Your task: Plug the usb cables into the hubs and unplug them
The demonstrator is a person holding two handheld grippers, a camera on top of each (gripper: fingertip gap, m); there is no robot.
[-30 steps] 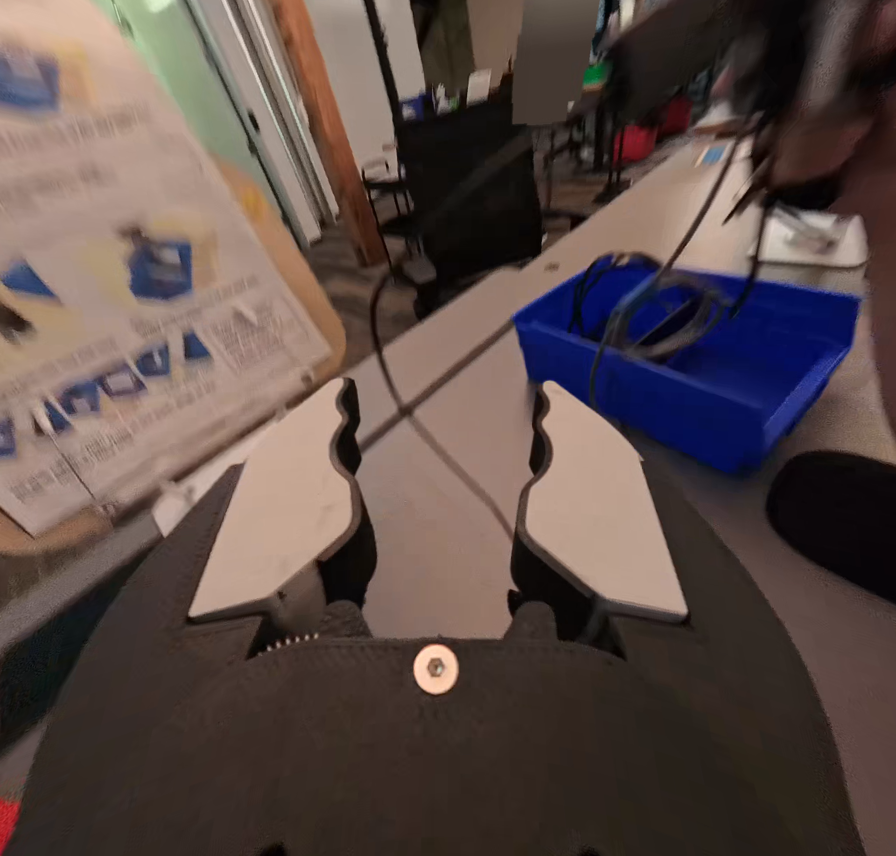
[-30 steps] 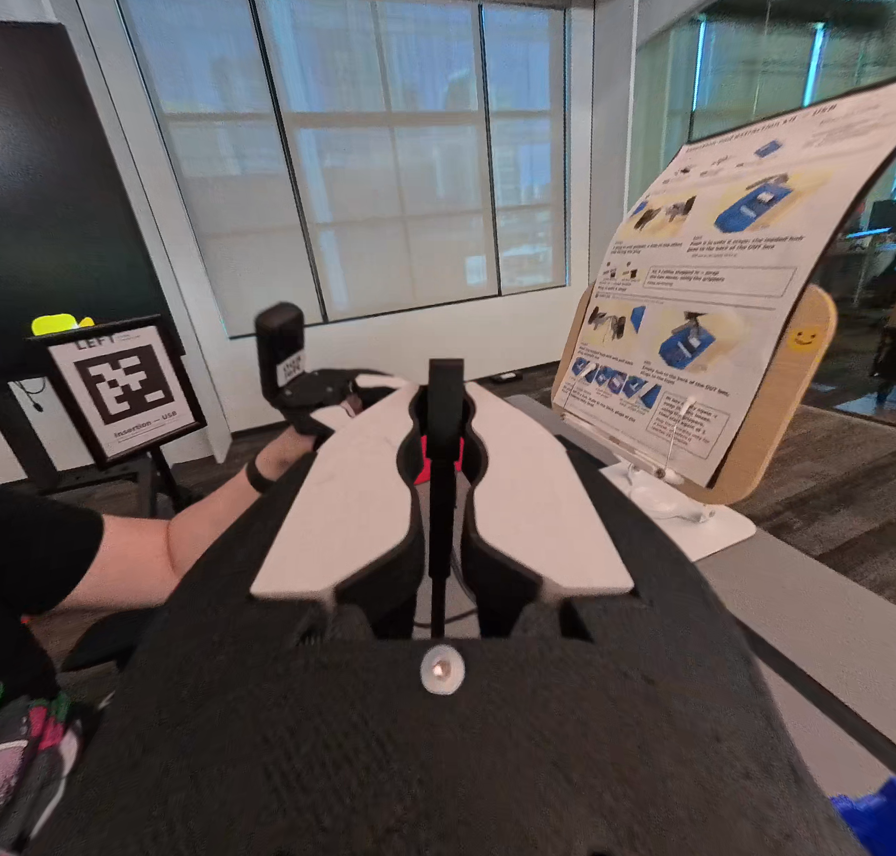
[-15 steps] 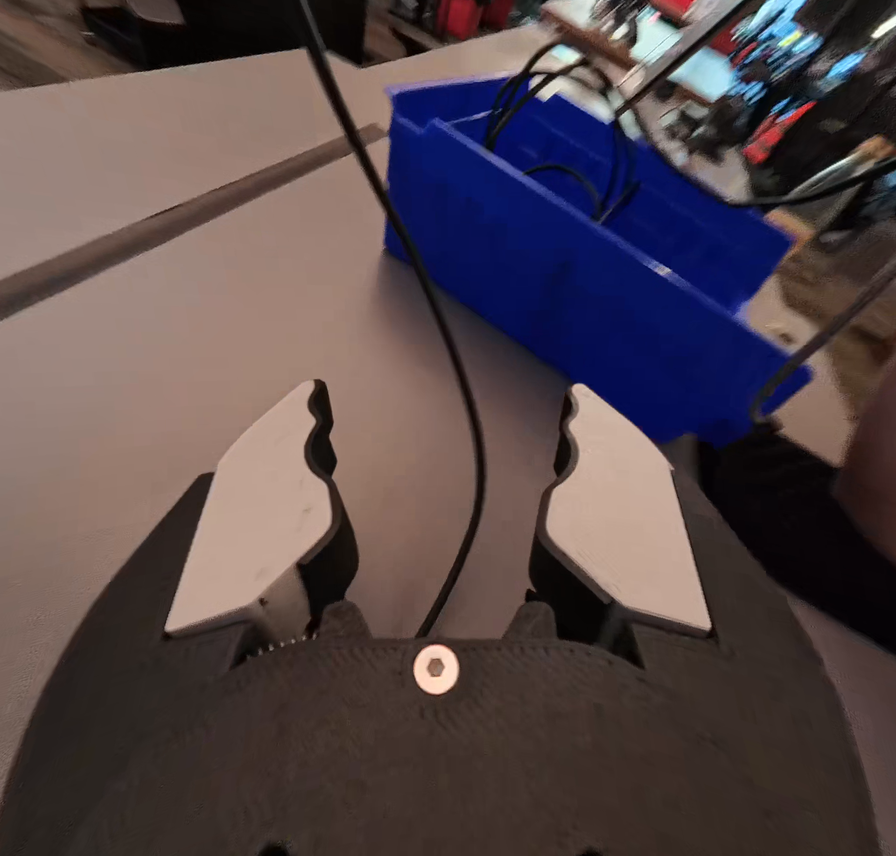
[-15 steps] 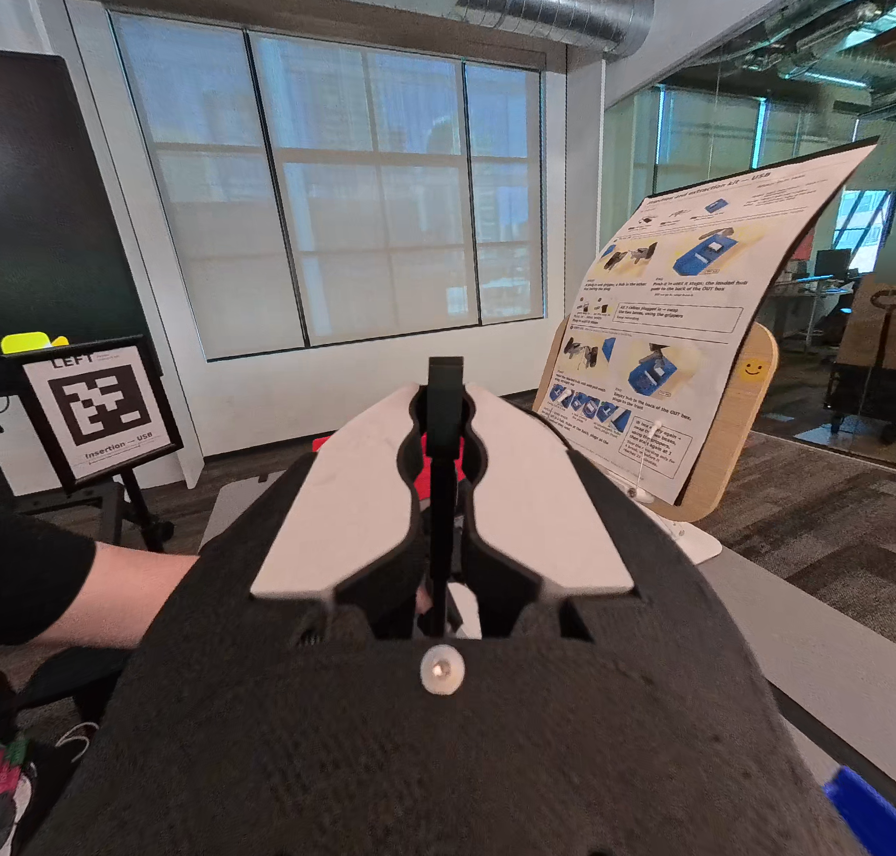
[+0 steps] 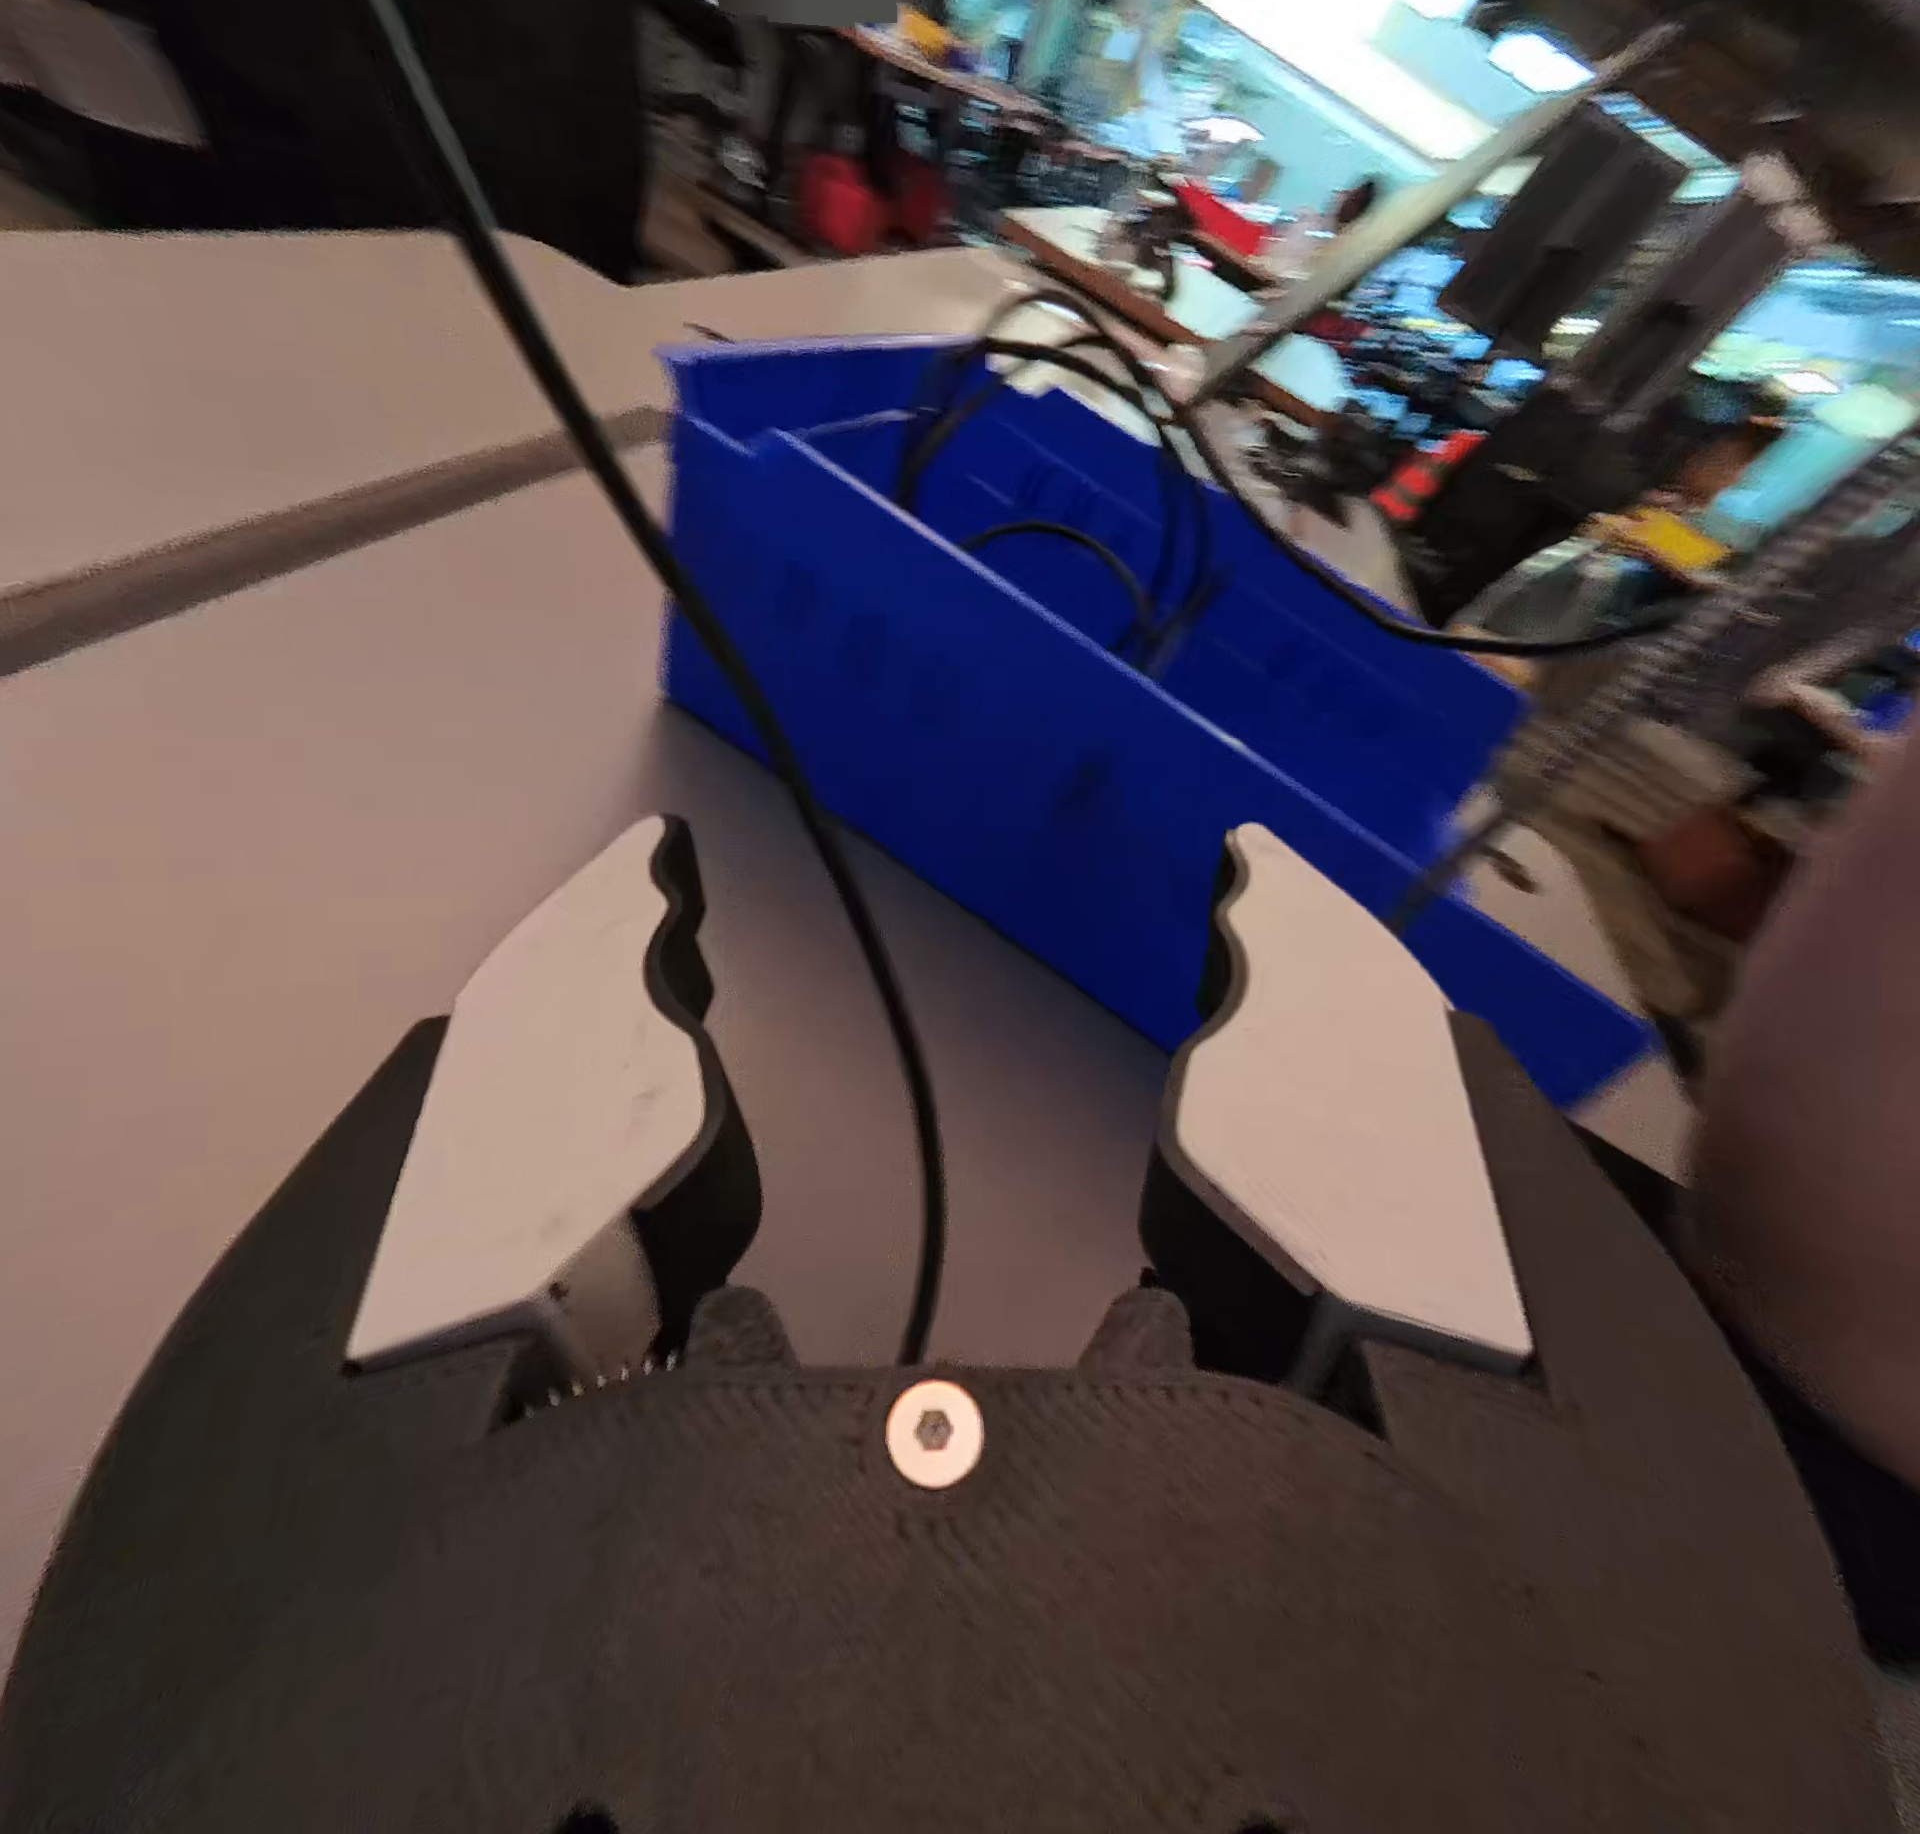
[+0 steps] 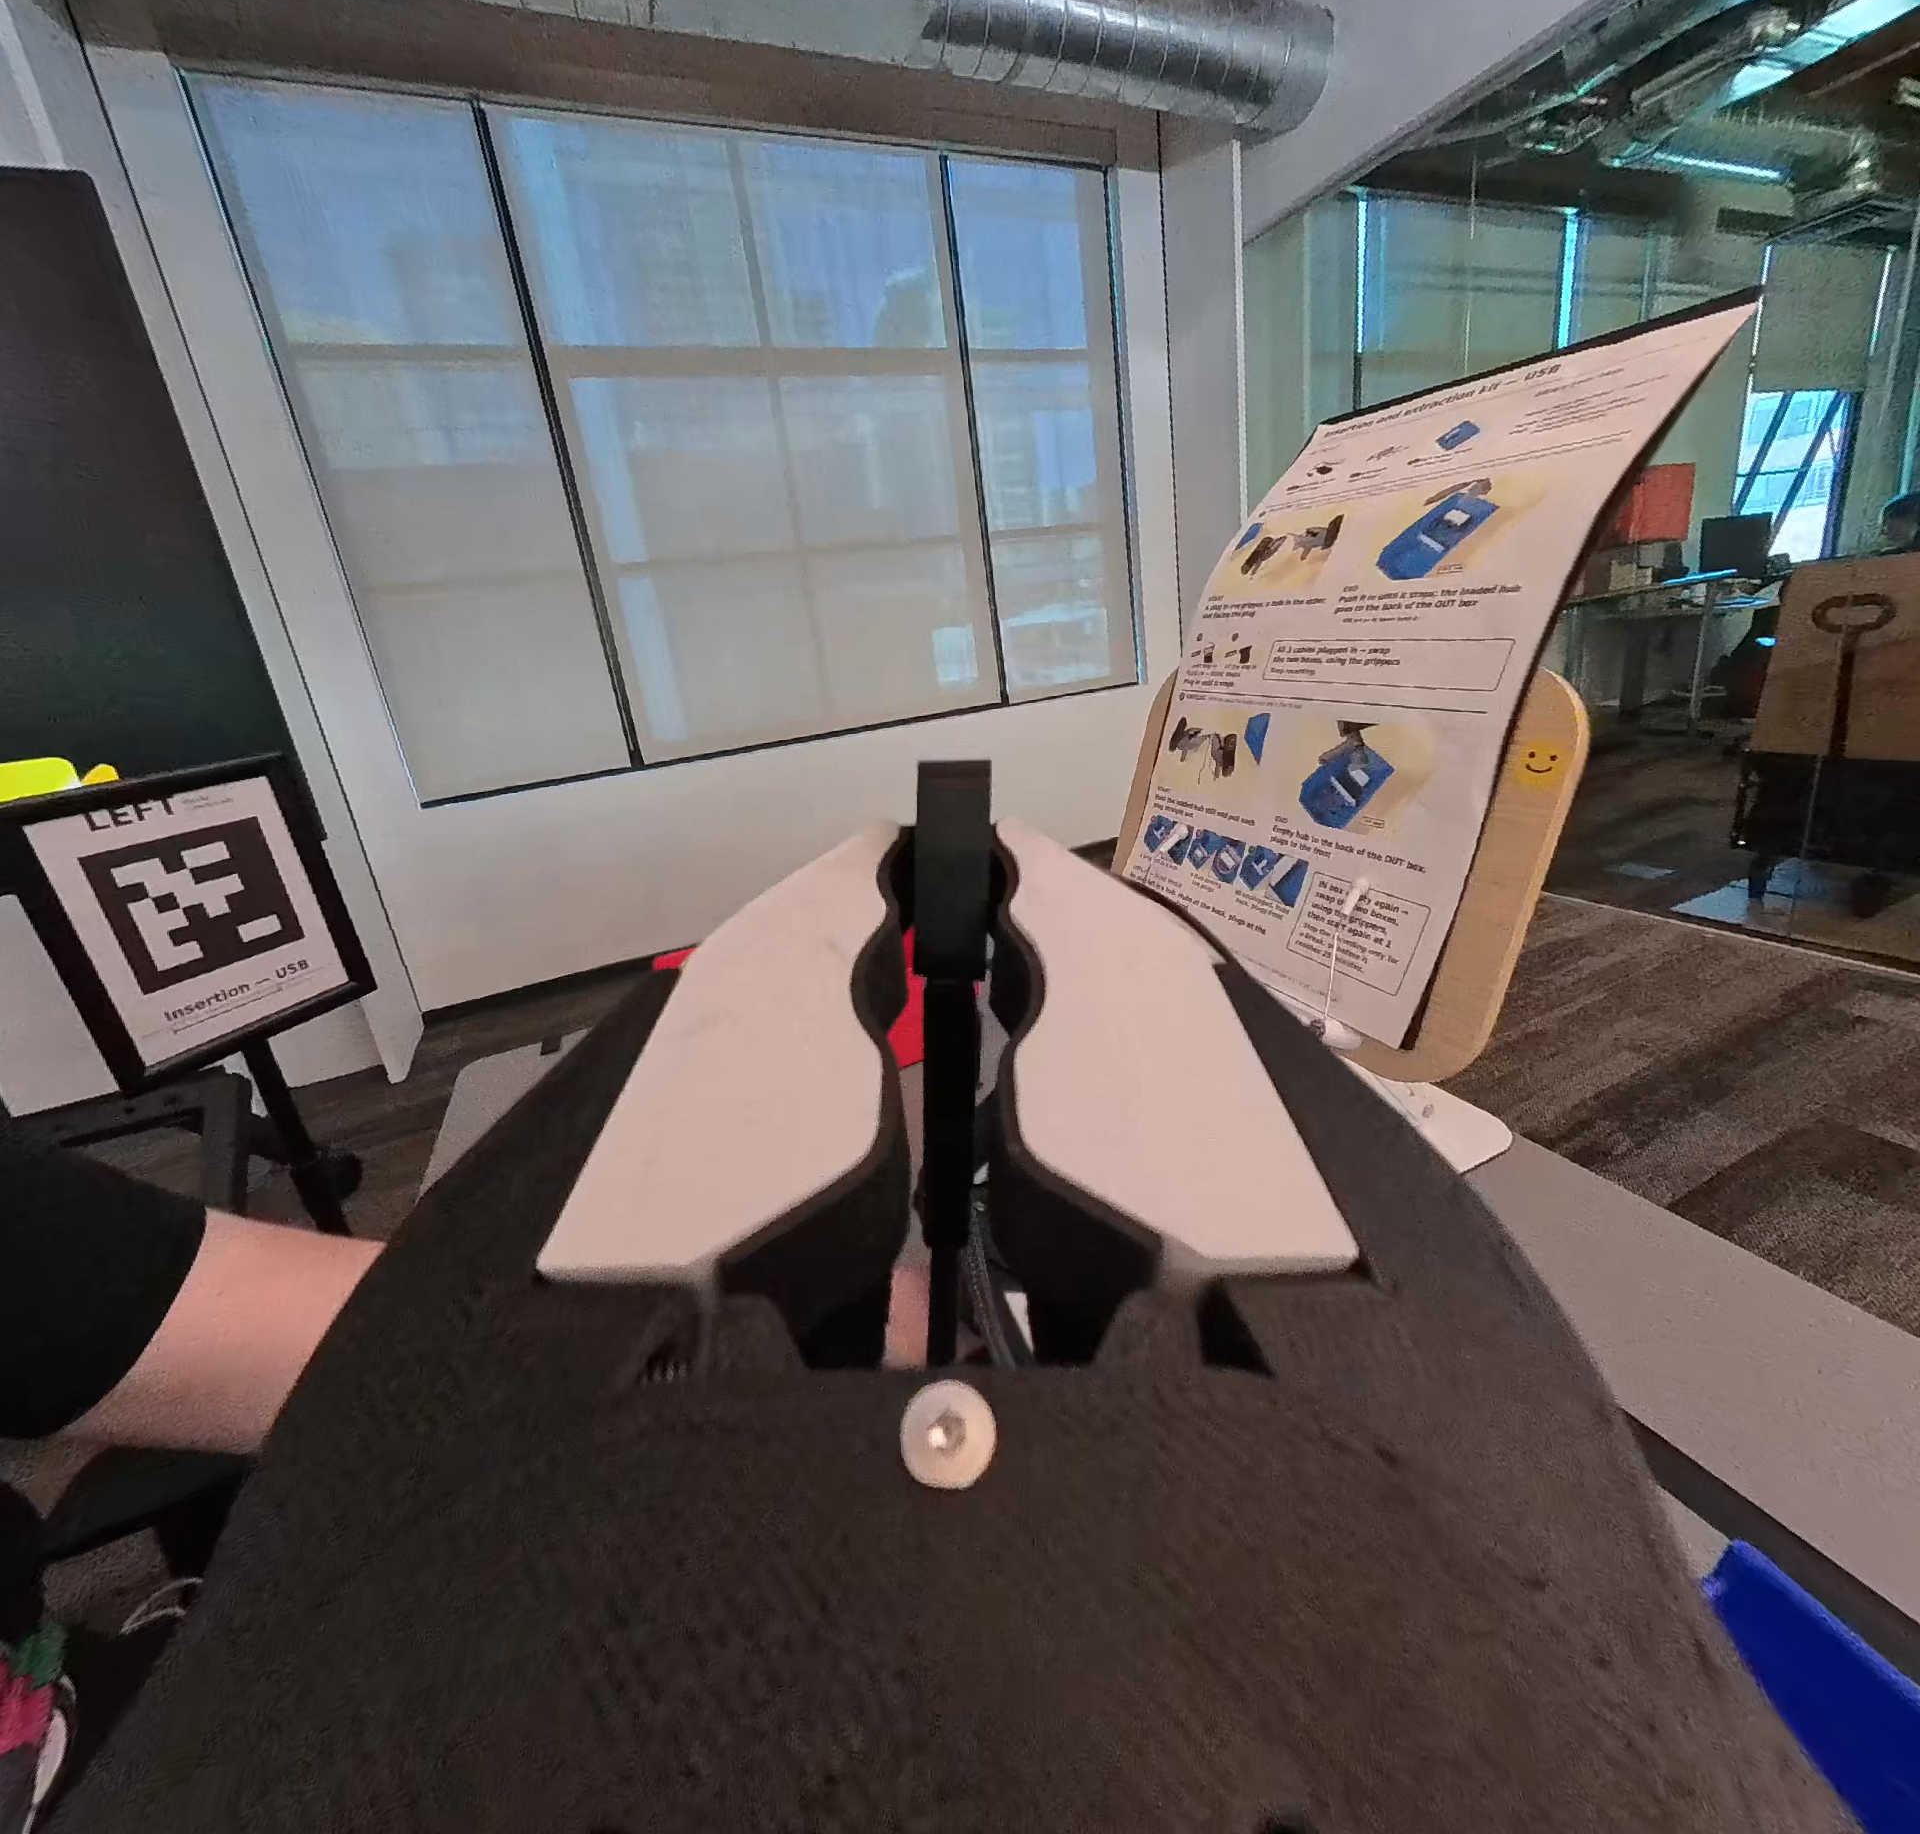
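The right hand-held gripper [image 6: 951,854] pinches 1 black USB plug [image 6: 951,849], held upright above the table [image 5: 260,797]; its cable [image 5: 727,641] trails down between the spread fingers of the empty left hand-held gripper [image 5: 951,849]. Risk: the slack cable may snag the left fingers or drag across the blue bin [image 5: 1039,745], twisting the plug in its grip. The bin, 1 in count, stands on the table just ahead and holds several more looped black cables; exact count cannot be told. No hub is discernible. 1 instruction board [image 6: 1403,693] stands behind.
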